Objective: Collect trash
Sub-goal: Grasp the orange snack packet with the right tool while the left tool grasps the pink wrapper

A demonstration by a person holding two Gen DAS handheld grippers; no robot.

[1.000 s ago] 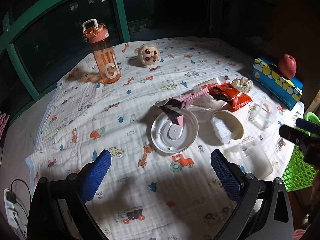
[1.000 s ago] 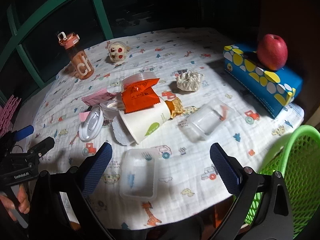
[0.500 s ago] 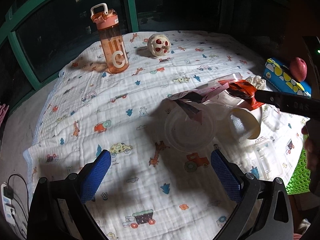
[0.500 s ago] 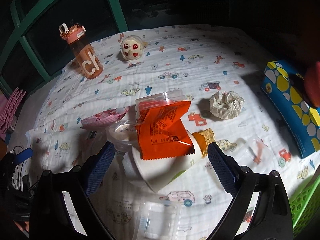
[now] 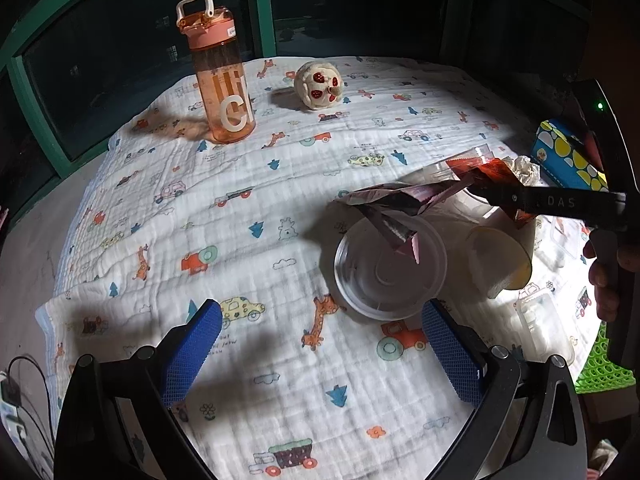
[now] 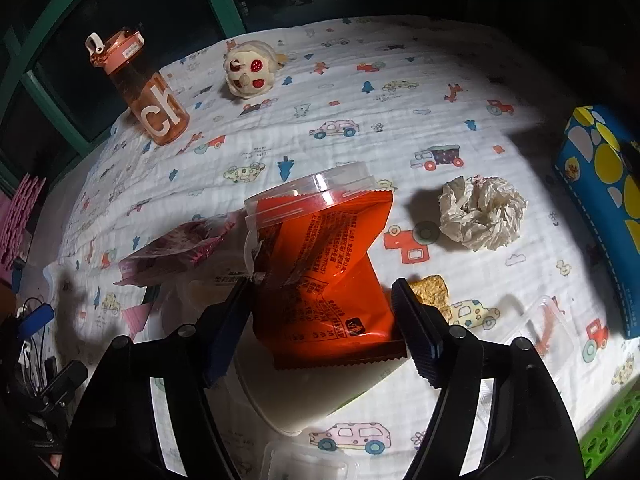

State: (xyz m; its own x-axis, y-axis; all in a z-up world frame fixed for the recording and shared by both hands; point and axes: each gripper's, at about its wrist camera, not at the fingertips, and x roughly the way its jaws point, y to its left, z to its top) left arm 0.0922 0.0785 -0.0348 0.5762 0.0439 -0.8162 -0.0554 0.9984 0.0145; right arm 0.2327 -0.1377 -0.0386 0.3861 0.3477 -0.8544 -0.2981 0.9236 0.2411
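We see the orange wrapper (image 6: 320, 276) as a glossy foil packet, creased and buckled, with a zigzag crimped edge along its bottom and dark fine print across its face. It lies on top of a white paper cup (image 6: 312, 396) that is tipped on its side near the middle of the trash pile, and its upper edge leans against a clear plastic tub (image 6: 316, 188) with a ribbed rim.

Our right gripper (image 6: 322, 320) has its ridged dark blue pads on either side of the wrapper's lower half, and the jaws are closing; the left pad sits at the wrapper's torn corner, while the right pad stands just off its edge, so we cannot tell that it is pinched yet. Our left gripper (image 5: 320, 354) hangs spread wide over bare cloth, with nothing between its textured blue pads.

Beside the wrapper lie a crinkled pink foil packet (image 6: 180, 250), a ball of crumpled white paper (image 6: 480, 214) and a rough tan biscuit piece (image 6: 430, 290). A round translucent plastic lid (image 5: 390, 270) lies flat in the left view. Everything rests on a soft quilted white cloth (image 5: 248, 216) printed with small cars, trees and giraffes. A green mesh basket (image 5: 604, 368) shows at the edge.
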